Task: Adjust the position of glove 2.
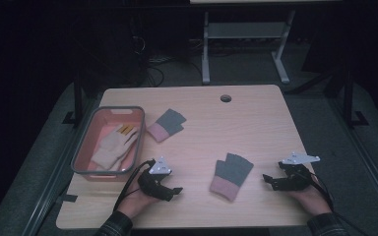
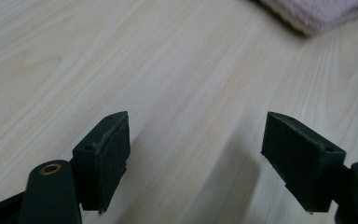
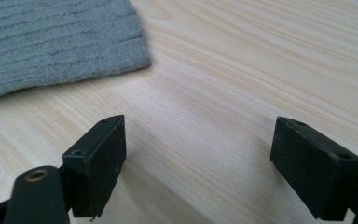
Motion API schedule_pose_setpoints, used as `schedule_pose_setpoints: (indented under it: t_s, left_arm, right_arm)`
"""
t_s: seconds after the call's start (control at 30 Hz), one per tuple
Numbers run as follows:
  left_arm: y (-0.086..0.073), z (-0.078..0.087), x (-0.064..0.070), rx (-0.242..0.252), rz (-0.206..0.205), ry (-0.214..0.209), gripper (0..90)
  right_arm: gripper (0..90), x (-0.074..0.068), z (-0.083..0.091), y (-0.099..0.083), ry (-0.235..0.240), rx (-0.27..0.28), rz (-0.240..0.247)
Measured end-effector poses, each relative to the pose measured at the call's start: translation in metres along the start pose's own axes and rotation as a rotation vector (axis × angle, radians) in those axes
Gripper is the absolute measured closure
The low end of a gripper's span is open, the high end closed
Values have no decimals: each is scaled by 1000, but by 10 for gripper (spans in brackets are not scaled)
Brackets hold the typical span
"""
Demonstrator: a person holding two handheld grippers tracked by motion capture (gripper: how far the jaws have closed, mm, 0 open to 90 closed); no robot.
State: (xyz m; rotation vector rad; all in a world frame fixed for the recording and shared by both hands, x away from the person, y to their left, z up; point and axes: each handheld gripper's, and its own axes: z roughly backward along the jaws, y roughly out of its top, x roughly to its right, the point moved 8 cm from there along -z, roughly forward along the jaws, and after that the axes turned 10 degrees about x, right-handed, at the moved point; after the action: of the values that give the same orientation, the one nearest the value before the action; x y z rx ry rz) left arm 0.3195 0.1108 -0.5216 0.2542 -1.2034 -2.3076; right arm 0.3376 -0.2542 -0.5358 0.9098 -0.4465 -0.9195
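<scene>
Lying cuff-toward-person, the grey glove [image 1: 231,175] sits between left tool [image 1: 173,191] and right tool [image 1: 269,180], both wide open, empty.

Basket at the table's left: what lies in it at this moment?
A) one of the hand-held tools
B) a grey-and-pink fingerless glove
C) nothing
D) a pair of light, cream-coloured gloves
D: in the high view the basket holds light cream gloves, while both grey-and-pink gloves, one near the basket and one between the hands, lie on the bare table.
</scene>
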Motion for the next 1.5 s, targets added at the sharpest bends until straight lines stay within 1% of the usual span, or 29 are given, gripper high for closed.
schedule_pose_setpoints:
  t_s: [0.13,0.2,0.27,0.33,0.4,0.43,0.47,0.53,0.57,0.6,0.67,0.73,0.77,0.8,0.83,0.87,0.9,0.93,0.97,1.1,1.13,1.17,1.2,1.27,1.3,1.33,1.37,1.4,1.5]
  left_arm:
    - [12,-2,-5,18,22,11,376]
    - [18,-3,-7,29,37,17,415]
    - [23,-4,-9,29,38,31,476]
    - [25,-5,-11,29,40,37,485]
    - [34,-8,-15,26,32,60,496]
    - [34,-8,-15,26,32,60,512]
    - [42,-11,-17,37,36,70,526]
    - [45,-12,-19,34,36,79,538]
    - [53,-16,-22,37,45,84,578]
    - [53,-16,-22,37,45,84,596]
    - [62,-23,-30,24,45,112,594]
    - [65,-25,-32,23,50,121,586]
    - [71,-31,-38,26,40,146,582]
    - [71,-31,-38,26,40,146,582]
    - [75,-33,-42,25,31,160,582]
    - [77,-36,-44,28,42,163,582]
    - [82,-40,-50,26,43,172,582]
    - [82,-40,-50,26,43,172,580]
    - [87,-44,-57,22,36,185,575]
    - [95,-51,-76,21,45,227,572]
    - [95,-51,-76,21,45,227,573]
    - [98,-53,-86,20,52,249,573]
    - [98,-53,-86,20,52,249,573]
    - [101,-57,-102,9,50,280,573]
    - [101,-57,-102,9,50,280,573]
    - [102,-60,-111,5,60,290,573]
    - [102,-61,-115,4,56,305,573]
    - [102,-61,-115,4,56,305,573]
    - [100,-64,-135,-26,79,337,576]
  right_arm:
    - [152,1,-1,-1,-3,14,10]
    - [149,2,-1,-1,-5,13,11]
    - [147,2,-1,-1,-5,13,10]
    - [147,2,-1,-1,-5,12,10]
    - [145,2,-1,-1,-5,13,10]
    - [145,2,-1,-1,-5,13,10]
    - [143,2,-1,-1,-6,12,8]
    - [144,2,-1,-1,-6,12,8]
    - [143,2,-1,-1,-7,12,8]
    - [143,2,-1,-1,-7,12,7]
    - [143,2,-1,-1,-7,12,7]
    - [143,2,-1,-1,-7,12,7]
    - [143,2,-1,-1,-7,12,7]
    - [143,2,-1,-1,-7,12,7]
    - [143,2,-1,-1,-7,12,7]
    - [143,2,-1,-1,-7,12,7]
    - [143,2,-1,-1,-7,12,7]
    - [143,2,-1,-1,-7,12,7]
    - [143,2,-1,-1,-7,12,7]
    - [143,2,-1,-1,-7,12,6]
    - [143,2,-1,-1,-7,12,6]
    - [143,2,-1,-1,-7,12,6]
    - [143,2,-1,-1,-7,12,6]
    - [143,2,-1,-1,-8,12,6]
    - [143,2,-1,-1,-8,12,6]
    - [144,2,-1,-1,-9,12,4]
    - [144,2,-1,-1,-9,12,3]
    - [144,2,-1,-1,-9,12,3]
    - [143,2,-1,-1,-8,12,5]
